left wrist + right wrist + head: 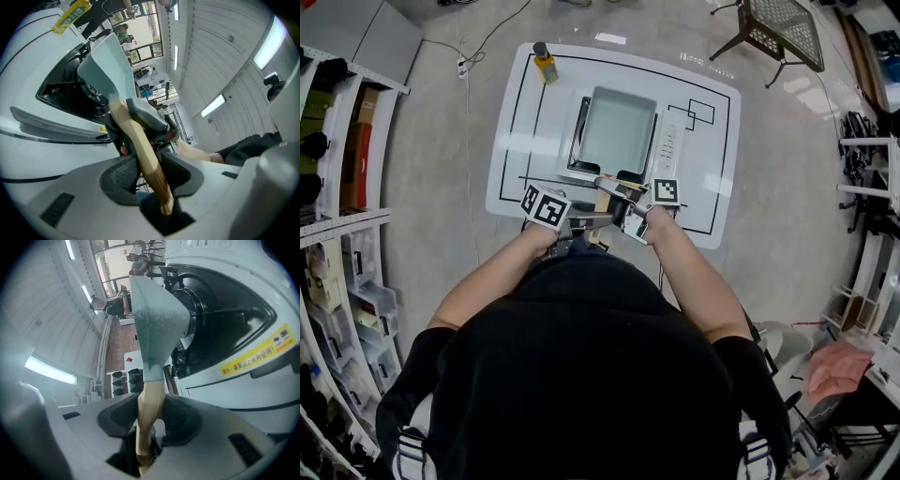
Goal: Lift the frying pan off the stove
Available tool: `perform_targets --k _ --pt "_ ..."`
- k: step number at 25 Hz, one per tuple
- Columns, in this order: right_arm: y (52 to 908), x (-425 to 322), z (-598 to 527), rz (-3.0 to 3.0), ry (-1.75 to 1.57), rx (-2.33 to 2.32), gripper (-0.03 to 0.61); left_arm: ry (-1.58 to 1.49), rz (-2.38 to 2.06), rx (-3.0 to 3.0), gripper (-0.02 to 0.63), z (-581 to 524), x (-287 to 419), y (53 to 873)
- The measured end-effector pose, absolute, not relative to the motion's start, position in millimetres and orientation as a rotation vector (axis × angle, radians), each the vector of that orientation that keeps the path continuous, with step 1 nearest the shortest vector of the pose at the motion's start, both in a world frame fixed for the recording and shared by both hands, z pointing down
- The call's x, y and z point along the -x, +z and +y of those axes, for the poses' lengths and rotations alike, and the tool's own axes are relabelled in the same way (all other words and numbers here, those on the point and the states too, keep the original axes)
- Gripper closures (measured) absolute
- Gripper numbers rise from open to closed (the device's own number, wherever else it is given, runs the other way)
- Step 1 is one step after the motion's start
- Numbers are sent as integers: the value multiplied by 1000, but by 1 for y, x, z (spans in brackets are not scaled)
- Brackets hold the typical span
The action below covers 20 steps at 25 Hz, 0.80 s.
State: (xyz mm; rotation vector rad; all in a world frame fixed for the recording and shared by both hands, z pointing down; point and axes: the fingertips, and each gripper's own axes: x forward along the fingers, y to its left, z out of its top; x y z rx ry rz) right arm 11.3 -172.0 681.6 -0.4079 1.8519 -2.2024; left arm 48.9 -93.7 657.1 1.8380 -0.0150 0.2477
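1. Gripping one behind the other, the left gripper (146, 174) and right gripper (151, 417) each pinch the pale tan wooden handle (136, 140) between their pads.
2. The square pale-green metal frying pan (619, 131) hangs over the white portable gas stove (667, 150), seemingly just clear of its black burner (206, 315).
3. Two grips likely share its weight and stop it tipping.

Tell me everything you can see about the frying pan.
The pan is rectangular, pale grey-green and metal-looking, with a light wooden handle pointing toward the person. It looks empty and lies over the stove. The left gripper and right gripper both clamp the handle. Whether it has cleared the burner is unclear.
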Motion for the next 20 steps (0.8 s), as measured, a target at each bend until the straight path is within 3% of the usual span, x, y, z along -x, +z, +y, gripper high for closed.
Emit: perform_targets --k 20 --pt "636 -20 -176 1956 -2131 405 439 232 -18 -1922 469 -96 -59 620"
